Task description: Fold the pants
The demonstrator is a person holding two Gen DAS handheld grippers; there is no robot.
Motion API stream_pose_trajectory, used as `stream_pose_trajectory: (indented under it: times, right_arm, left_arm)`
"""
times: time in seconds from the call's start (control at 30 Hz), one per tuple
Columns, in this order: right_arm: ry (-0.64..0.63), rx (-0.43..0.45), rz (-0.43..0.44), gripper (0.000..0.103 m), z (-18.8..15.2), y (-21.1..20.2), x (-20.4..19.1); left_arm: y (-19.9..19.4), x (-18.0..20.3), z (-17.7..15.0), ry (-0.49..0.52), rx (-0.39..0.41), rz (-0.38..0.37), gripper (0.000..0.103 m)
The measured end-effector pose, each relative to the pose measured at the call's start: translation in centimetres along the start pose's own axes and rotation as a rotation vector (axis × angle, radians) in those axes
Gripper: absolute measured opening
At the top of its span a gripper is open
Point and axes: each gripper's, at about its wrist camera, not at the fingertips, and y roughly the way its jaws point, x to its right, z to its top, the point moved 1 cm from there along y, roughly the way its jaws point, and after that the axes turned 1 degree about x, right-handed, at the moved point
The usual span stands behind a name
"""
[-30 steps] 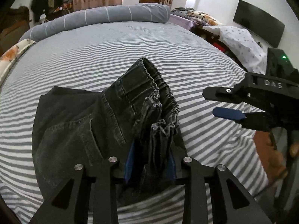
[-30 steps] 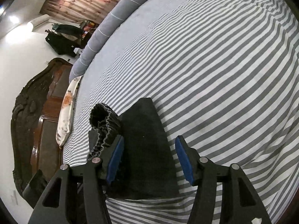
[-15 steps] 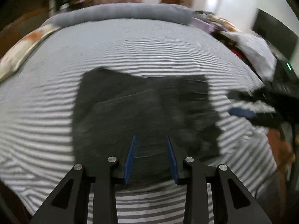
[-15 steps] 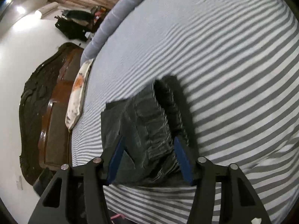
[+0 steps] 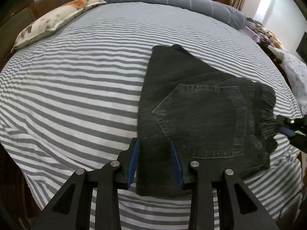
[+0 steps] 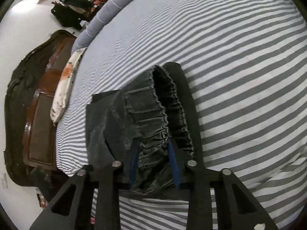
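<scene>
Dark grey denim pants (image 5: 201, 115) lie folded on the striped bed sheet (image 5: 76, 86), back pocket up and elastic waistband to the right. My left gripper (image 5: 154, 143) hangs over the near left corner of the fold. Its jaws stand partly open and straddle flat fabric without pinching it. My right gripper (image 6: 152, 143) is closing its jaws, and the bunched waistband (image 6: 149, 126) fills the gap between the blue pads. The left wrist view shows that right gripper (image 5: 285, 130) at the waistband's right edge.
A flowered pillow (image 5: 51, 21) and a long grey bolster (image 5: 172, 0) lie along the far side of the bed. A carved wooden headboard (image 6: 38, 124) stands beyond the pillow. Striped sheet stretches wide to the left of the pants.
The waistband that stood bunched in my left gripper now lies flat, folded over the legs. My left gripper has shifted to the pants' left edge. The right jaws have narrowed onto the waistband.
</scene>
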Motion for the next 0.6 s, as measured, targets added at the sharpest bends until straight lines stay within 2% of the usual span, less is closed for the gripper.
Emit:
stream_pose_trajectory:
  times: [0.1,0.3,0.47,0.53,0.57,0.6]
  right_arm:
    - [-0.009,0.005,-0.073,0.028,0.1,0.2,0.3]
    - [0.036,-0.034,-0.062,0.028,-0.5,1.1,1.0]
    - [-0.04,-0.034,-0.095,0.03,0.0,1.7,-0.7]
    - [-0.073,-0.03,-0.13,0.027,0.1,1.9,-1.4]
    - [-0.084,-0.021,-0.141,0.016,0.1,1.7,-1.6]
    - [-0.086,-0.008,-0.129,0.014,0.0,1.1,-1.8]
  left_arm:
    - [0.1,-0.3,-0.1,-0.01,0.004,-0.013,0.035]
    - [0.3,-0.7,-0.1,-0.019,0.014,-0.03,0.036]
    - [0.7,-1.0,0.0,-0.026,0.01,-0.038,0.037]
    - [0.7,-1.1,0.0,-0.035,0.008,-0.042,0.039]
    - [0.7,-1.2,0.0,-0.04,0.009,-0.045,0.039]
    - [0.6,-1.3,0.0,-0.049,0.014,-0.049,0.039]
